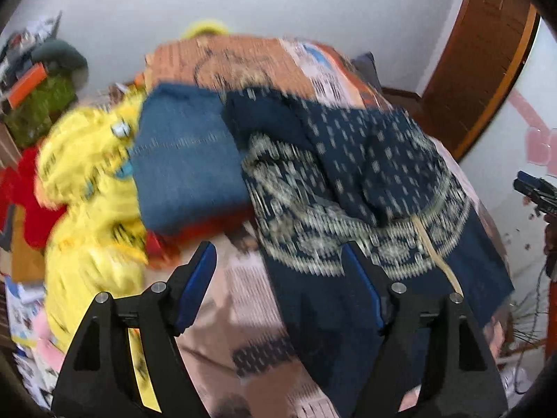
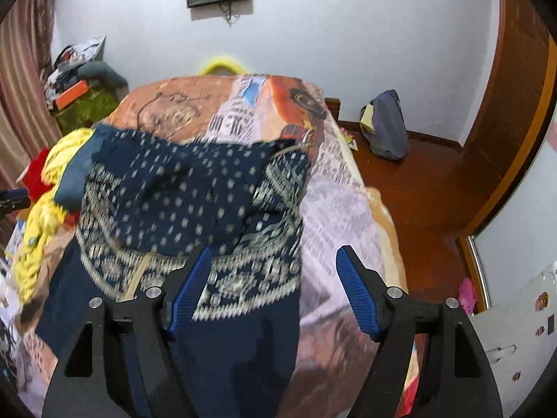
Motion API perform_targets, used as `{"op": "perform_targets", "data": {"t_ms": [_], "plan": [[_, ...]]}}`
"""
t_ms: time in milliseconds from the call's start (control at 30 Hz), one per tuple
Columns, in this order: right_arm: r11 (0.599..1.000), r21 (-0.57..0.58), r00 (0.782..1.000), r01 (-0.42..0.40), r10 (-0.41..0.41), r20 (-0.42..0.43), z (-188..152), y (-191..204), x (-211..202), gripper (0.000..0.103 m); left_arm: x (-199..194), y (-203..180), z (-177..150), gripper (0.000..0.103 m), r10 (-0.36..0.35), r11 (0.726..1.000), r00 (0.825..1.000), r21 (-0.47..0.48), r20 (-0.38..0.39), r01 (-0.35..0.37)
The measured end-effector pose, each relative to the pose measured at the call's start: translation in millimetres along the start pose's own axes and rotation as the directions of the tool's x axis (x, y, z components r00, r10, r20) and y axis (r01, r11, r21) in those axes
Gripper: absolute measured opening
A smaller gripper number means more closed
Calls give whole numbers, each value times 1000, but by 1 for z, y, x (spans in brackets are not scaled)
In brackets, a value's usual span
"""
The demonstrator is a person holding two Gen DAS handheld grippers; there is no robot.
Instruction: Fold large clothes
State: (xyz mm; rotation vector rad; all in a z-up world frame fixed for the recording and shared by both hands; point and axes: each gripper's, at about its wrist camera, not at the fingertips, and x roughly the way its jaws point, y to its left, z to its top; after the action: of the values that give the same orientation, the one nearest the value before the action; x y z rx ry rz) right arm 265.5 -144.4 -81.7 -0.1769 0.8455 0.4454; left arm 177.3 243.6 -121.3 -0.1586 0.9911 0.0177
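Navy patterned garment (image 2: 195, 202) lies on the bed (image 2: 334, 209), partly folded: its dotted upper part is doubled over the band of pale ornament, and the plain navy lower part runs toward the near edge of the bed. A pale drawstring (image 1: 435, 254) trails across the ornamented band. Left gripper (image 1: 278, 268) hangs above the near part of the garment, jaws spread wide, nothing between the blue pads; its right finger sits over the navy cloth, its left over the bed cover. Right gripper (image 2: 273, 271) likewise stands wide open and empty, left finger over the garment's patterned band, right finger over bare bed cover just beside the garment's edge. On the far left side of the garment: a folded blue cloth (image 1: 184, 160) touching it, then a crumpled yellow garment (image 1: 87, 188), then something red (image 1: 21, 195). Well beyond the garment, on the floor past the bed's right edge, a dark bag (image 2: 386, 125) leans against the wall. Both views are motion-blurred.
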Motion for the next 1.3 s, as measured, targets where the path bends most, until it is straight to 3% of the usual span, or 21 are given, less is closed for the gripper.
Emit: {"op": "perform_targets", "data": {"t_ms": [133, 300, 500, 700, 767, 833, 900, 967, 1000, 1167, 1300], "plan": [[1000, 16, 998, -19, 20, -62, -27, 3, 12, 71, 23, -7, -36, 74, -54, 997, 995, -52, -88, 50], [998, 55, 984, -15, 24, -175, -64, 2, 39, 71, 55, -17, -76, 74, -123, 989, 971, -108, -203, 103], [990, 130, 965, -44, 76, -252, -100, -5, 57, 71, 74, -23, -106, 74, -162, 981, 949, -149, -270, 125], [978, 185, 963, -100, 141, -228, -114, -5, 57, 71, 75, -14, -121, 74, -252, 942, 940, -279, -229, 185], [975, 184, 961, -122, 163, -224, -114, -3, 57, 60, 74, -17, -124, 74, -274, 937, 939, -277, -208, 212], [974, 178, 958, -141, 180, -223, -112, -1, 57, 47, 71, -31, -124, 72, -264, 949, 945, -226, -192, 219], [972, 173, 954, -157, 195, -226, -108, 2, 57, 27, 68, -41, -123, 54, -251, 960, 951, -174, -180, 221], [975, 160, 954, -157, 191, -229, -104, 4, 58, 9, 65, -45, -116, 25, -250, 962, 953, -156, -172, 224], [976, 154, 955, -156, 188, -228, -102, 5, 58, 9, 62, -48, -111, 5, -221, 970, 960, -142, -171, 198], [981, 114, 971, -157, 174, -162, -83, 6, 44, 9, 43, -55, -88, 5, -163, 983, 984, -94, -78, 155], [982, 90, 980, -169, 177, -94, -55, 5, 32, 9, 19, -54, -66, 5, -144, 987, 990, -72, 9, 145]]}}
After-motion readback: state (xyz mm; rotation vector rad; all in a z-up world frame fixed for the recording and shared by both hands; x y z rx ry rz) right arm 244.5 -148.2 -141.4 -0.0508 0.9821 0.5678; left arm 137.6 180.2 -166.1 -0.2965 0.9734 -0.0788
